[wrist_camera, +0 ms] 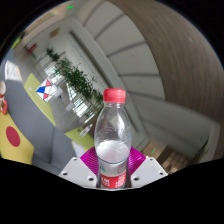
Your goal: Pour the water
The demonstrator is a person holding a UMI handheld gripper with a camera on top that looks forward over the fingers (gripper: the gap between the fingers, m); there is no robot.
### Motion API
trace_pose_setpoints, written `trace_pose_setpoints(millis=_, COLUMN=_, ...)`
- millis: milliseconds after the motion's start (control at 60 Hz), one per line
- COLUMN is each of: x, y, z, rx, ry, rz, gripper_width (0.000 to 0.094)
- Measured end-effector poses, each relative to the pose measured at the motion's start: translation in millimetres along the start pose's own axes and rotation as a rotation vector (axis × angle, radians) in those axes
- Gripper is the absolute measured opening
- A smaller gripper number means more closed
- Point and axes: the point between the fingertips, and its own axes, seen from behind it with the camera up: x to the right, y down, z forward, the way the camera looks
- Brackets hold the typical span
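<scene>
While the jaws are clenched on the bottle [114, 140], its red cap [114, 96] looks closed, so tilting now would pour no water.

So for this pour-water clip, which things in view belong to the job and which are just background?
Part of the job:
- water bottle, clear, red cap, red label, upright and lifted, with both fingers pressing on it
- gripper, shut on the bottle

Just background:
- staircase beyond the bottle
- potted plants beside the stairs
- yellow floor area with coloured markings

No cup or other receiving container is visible.
</scene>
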Motion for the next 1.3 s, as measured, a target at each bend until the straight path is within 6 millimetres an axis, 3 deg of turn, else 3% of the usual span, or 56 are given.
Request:
trace_pose_setpoints(millis=50, x=9, y=-55, z=-5, rx=0.078, ry=0.052, rz=-0.142, gripper_width=0.0333)
trace_pose_setpoints(millis=100, x=2, y=-101, z=-4, rx=0.154, ry=0.082, rz=-0.275, gripper_width=0.0333)
trace_pose_setpoints(millis=117, x=-7, y=-105, z=7, rx=0.180, ry=0.085, rz=-0.308, gripper_width=0.0333)
trace_pose_setpoints(millis=150, x=-18, y=-133, z=6, rx=0.228, ry=0.095, rz=-0.387, gripper_width=0.0334)
trace_pose_setpoints(millis=217, x=-45, y=-186, z=-13, rx=0.320, ry=0.105, rz=-0.557, gripper_width=0.0331)
trace_pose_setpoints(millis=250, x=-65, y=-203, z=-17, rx=0.365, ry=0.097, rz=-0.640, gripper_width=0.0331)
trace_pose_setpoints(millis=267, x=-79, y=-202, z=-8, rx=0.390, ry=0.091, rz=-0.675, gripper_width=0.0334)
trace_pose_setpoints(millis=317, x=-112, y=-228, z=-21, rx=0.454, ry=0.081, rz=-0.807, gripper_width=0.0335)
trace_pose_setpoints(millis=400, x=-169, y=-245, z=-32, rx=0.558, ry=0.060, rz=-0.998, gripper_width=0.0334)
trace_pose_setpoints(millis=417, x=-178, y=-231, z=-26, rx=0.576, ry=0.050, rz=-1.021, gripper_width=0.0332)
trace_pose_setpoints(millis=450, x=-199, y=-244, z=-34, rx=0.597, ry=0.028, rz=-1.087, gripper_width=0.0332)
trace_pose_setpoints(millis=517, x=-239, y=-246, z=-44, rx=0.658, ry=0.005, rz=-1.201, gripper_width=0.0331)
trace_pose_setpoints(millis=533, x=-248, y=-233, z=-42, rx=0.676, ry=0.007, rz=-1.223, gripper_width=0.0331)
trace_pose_setpoints(millis=567, x=-268, y=-241, z=-51, rx=0.701, ry=0.000, rz=-1.276, gripper_width=0.0331)
trace_pose_setpoints(millis=683, x=-302, y=-227, z=-49, rx=0.726, ry=-0.041, rz=-1.377, gripper_width=0.0330)
trace_pose_setpoints(millis=767, x=-303, y=-224, z=-48, rx=0.730, ry=-0.051, rz=-1.361, gripper_width=0.0333)
trace_pose_setpoints(millis=850, x=-297, y=-232, z=-50, rx=0.724, ry=-0.054, rz=-1.283, gripper_width=0.0329)
trace_pose_setpoints(millis=917, x=-280, y=-250, z=-55, rx=0.708, ry=-0.068, rz=-1.125, gripper_width=0.0329)
trace_pose_setpoints(millis=933, x=-265, y=-242, z=-52, rx=0.698, ry=-0.064, rz=-1.079, gripper_width=0.0332)
trace_pose_setpoints(millis=1000, x=-238, y=-268, z=-55, rx=0.656, ry=-0.112, rz=-0.840, gripper_width=0.0331)
trace_pose_setpoints(millis=1033, x=-225, y=-276, z=-55, rx=0.628, ry=-0.133, rz=-0.720, gripper_width=0.0332)
trace_pose_setpoints(millis=1050, x=-216, y=-265, z=-57, rx=0.615, ry=-0.125, rz=-0.665, gripper_width=0.0333)
trace_pose_setpoints(millis=1067, x=-212, y=-279, z=-54, rx=0.602, ry=-0.143, rz=-0.598, gripper_width=0.0332)
trace_pose_setpoints(millis=1100, x=-201, y=-284, z=-54, rx=0.567, ry=-0.172, rz=-0.465, gripper_width=0.0334)
trace_pose_setpoints(millis=1150, x=-191, y=-283, z=-52, rx=0.495, ry=-0.236, rz=-0.247, gripper_width=0.0334)
trace_pose_setpoints(millis=1167, x=-186, y=-271, z=-57, rx=0.474, ry=-0.247, rz=-0.177, gripper_width=0.0333)
trace_pose_setpoints(millis=1200, x=-181, y=-276, z=-49, rx=0.423, ry=-0.298, rz=-0.030, gripper_width=0.0335)
trace_pose_setpoints(millis=1283, x=-198, y=-256, z=-51, rx=0.282, ry=-0.420, rz=0.301, gripper_width=0.0334)
trace_pose_setpoints(millis=1300, x=-181, y=-254, z=-39, rx=0.256, ry=-0.451, rz=0.362, gripper_width=0.0335)
